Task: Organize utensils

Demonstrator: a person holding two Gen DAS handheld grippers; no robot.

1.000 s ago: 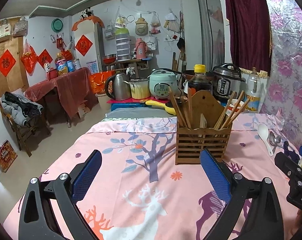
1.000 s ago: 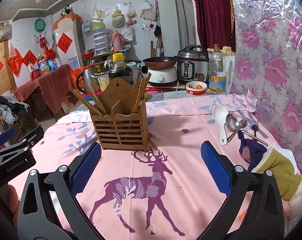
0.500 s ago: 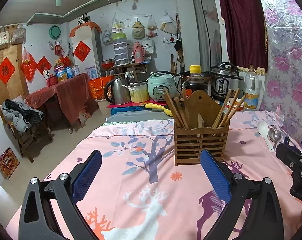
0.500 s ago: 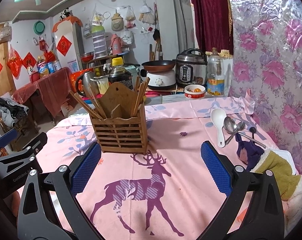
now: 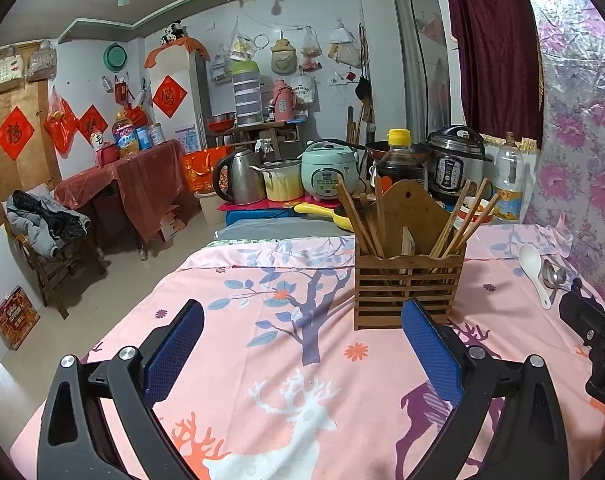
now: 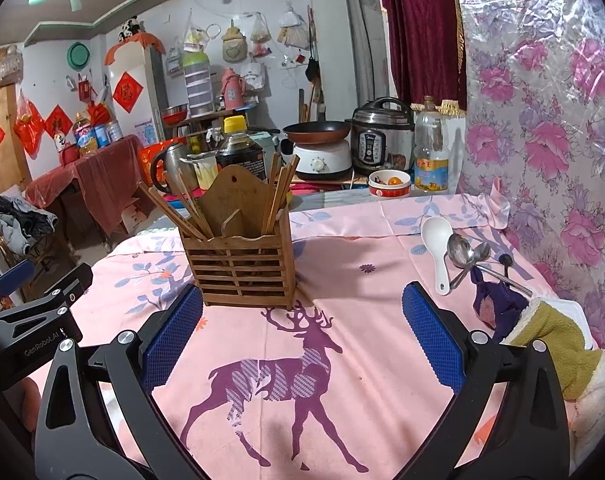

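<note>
A slatted wooden utensil holder (image 5: 408,280) (image 6: 240,264) stands on the pink deer-print tablecloth (image 6: 342,344) with several chopsticks (image 6: 174,210) in it. A white spoon (image 6: 437,244) (image 5: 533,268) and metal spoons (image 6: 464,252) lie to its right near the wall. My left gripper (image 5: 302,344) is open and empty, short of the holder. My right gripper (image 6: 302,332) is open and empty, just in front of the holder and left of the spoons.
A purple and yellow cloth (image 6: 542,328) lies at the right edge beside the spoons. Floral plastic wall (image 6: 542,120) bounds the right side. Behind the table stand a soy sauce bottle (image 6: 238,148), pressure cooker (image 6: 382,140) and small bowl (image 6: 389,183).
Both grippers have risen and drawn back slightly, so the holder and spoons sit a little farther off. Both stay open.
</note>
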